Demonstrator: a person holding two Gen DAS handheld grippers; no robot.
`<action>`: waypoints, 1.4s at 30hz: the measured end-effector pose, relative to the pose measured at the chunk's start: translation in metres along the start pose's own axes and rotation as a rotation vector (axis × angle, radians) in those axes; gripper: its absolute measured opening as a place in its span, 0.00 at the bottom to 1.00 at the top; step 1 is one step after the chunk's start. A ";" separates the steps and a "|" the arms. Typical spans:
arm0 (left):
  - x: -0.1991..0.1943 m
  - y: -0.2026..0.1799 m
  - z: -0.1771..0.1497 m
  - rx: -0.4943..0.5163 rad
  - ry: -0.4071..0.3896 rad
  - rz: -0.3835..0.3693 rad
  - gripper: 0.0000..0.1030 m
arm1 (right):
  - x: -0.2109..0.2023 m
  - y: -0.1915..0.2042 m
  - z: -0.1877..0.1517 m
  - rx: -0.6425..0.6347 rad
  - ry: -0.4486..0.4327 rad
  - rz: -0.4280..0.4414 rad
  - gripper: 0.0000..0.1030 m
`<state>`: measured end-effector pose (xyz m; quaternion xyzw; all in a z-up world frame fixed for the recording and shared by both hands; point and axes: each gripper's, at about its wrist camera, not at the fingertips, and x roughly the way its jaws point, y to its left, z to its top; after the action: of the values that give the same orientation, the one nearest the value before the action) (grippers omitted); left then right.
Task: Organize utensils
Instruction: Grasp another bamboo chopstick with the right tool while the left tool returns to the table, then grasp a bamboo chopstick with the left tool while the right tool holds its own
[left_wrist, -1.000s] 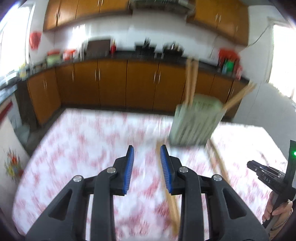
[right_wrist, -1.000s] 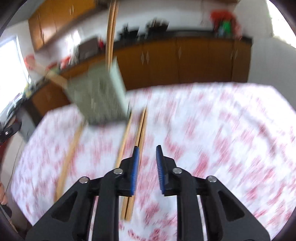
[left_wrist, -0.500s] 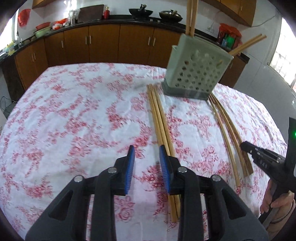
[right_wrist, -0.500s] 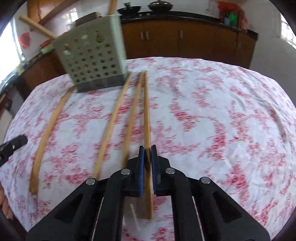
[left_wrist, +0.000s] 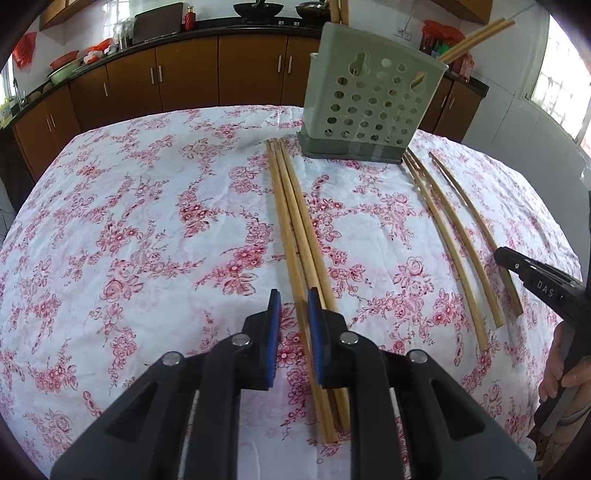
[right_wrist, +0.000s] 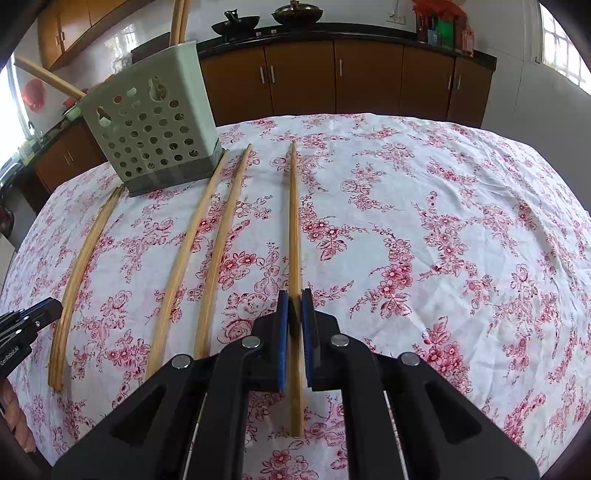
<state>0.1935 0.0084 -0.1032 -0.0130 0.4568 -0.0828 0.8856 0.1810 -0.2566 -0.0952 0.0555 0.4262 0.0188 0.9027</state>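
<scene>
picking chopsticks off the bench, both tools at once.
right tool (right_wrist: 293, 306) clamped on one chopstick (right_wrist: 294, 221); left tool (left_wrist: 293, 306) has just been closing around the outer stick of a bundle (left_wrist: 295, 229), pads not yet pinching. next: finish closing, lift, drop into holder (left_wrist: 369, 96).

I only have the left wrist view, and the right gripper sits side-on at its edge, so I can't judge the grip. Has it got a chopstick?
Observer: Yes, the right gripper is shut on one chopstick.
Operator: Where along it?
Observer: Near the end closest to the camera; a short tail sticks back past the pads.
Operator: Anything else caught?
Observer: No, the two neighbouring chopsticks lie apart to its left on the tablecloth.
</scene>
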 end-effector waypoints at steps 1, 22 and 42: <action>0.002 -0.002 -0.001 0.006 0.005 0.008 0.16 | -0.002 0.001 -0.001 -0.002 0.001 0.004 0.08; 0.005 0.074 0.015 -0.100 -0.054 0.186 0.10 | 0.001 -0.022 0.003 0.023 -0.033 -0.073 0.08; 0.003 0.084 0.013 -0.159 -0.065 0.117 0.10 | 0.001 -0.022 0.003 0.027 -0.031 -0.072 0.09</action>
<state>0.2170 0.0900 -0.1069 -0.0592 0.4328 0.0063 0.8995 0.1840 -0.2783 -0.0966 0.0526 0.4143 -0.0202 0.9084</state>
